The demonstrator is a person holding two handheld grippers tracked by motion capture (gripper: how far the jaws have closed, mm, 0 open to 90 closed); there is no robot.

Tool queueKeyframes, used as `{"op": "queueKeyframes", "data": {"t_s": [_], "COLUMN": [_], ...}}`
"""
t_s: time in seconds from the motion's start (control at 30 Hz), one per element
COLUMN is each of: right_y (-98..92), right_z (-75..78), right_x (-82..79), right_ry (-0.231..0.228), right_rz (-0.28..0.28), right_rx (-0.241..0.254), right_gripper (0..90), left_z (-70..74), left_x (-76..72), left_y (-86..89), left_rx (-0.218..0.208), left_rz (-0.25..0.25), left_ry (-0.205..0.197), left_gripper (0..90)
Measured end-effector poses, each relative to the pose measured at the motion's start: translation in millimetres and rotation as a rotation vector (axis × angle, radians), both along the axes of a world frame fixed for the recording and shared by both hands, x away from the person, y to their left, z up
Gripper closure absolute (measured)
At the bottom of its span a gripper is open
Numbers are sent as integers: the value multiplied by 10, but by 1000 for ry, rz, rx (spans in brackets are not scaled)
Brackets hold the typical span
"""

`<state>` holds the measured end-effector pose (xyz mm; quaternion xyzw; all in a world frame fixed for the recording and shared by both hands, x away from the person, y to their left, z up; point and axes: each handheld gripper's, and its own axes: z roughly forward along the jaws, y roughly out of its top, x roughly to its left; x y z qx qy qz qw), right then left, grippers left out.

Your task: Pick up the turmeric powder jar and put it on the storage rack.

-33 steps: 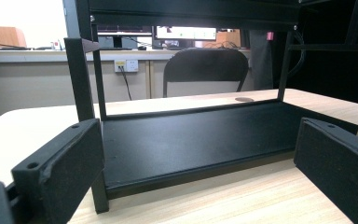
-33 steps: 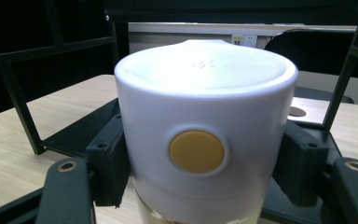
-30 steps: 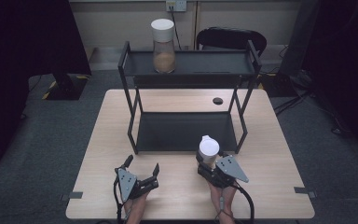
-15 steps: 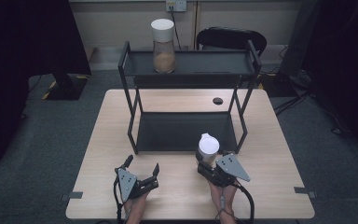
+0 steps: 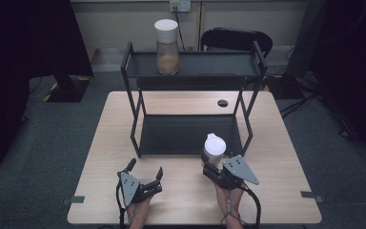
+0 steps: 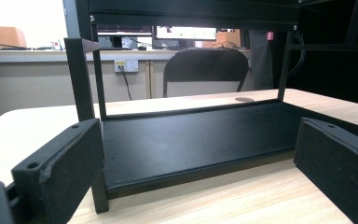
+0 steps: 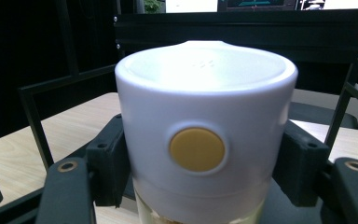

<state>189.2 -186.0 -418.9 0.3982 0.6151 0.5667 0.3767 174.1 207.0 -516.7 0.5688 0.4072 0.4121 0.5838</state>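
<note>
While my right gripper (image 5: 215,164) pinched the white-lidded clear jar (image 5: 215,149), it stood just before the black metal two-tier shelf rack (image 5: 190,136).
Left gripper (image 5: 146,174) sat spread, empty, on open tabletop; another jar (image 5: 167,46), part-filled with brown powder, stood on the top tier.

Dim room around a softly lit table (image 5: 124,200), corners falling to black; glare bleaches the white lid (image 7: 205,70) (windows blown out too), nearby edges soft.

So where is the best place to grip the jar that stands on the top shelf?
Grip the jar on the top shelf by its glass body just below the white lid, coming level from the front. It stands upright, and the sides are straight and round, so the gripper can close across them.
</note>
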Motion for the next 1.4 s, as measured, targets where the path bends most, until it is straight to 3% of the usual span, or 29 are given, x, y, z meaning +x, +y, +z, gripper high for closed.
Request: {"op": "queueKeyframes", "data": {"t_s": [0.83,1.4], "right_y": [-96,-52], "right_z": [286,503], "right_x": [22,85], "right_ry": [-60,-102], "right_rz": [1,20], "right_rx": [19,32], "right_gripper": [299,298], "left_z": [0,0], "left_x": [0,0], "left_y": [0,0], "left_rx": [0,0], "left_rz": [0,0], "left_ry": [0,0], "left_gripper": [12,12]}}
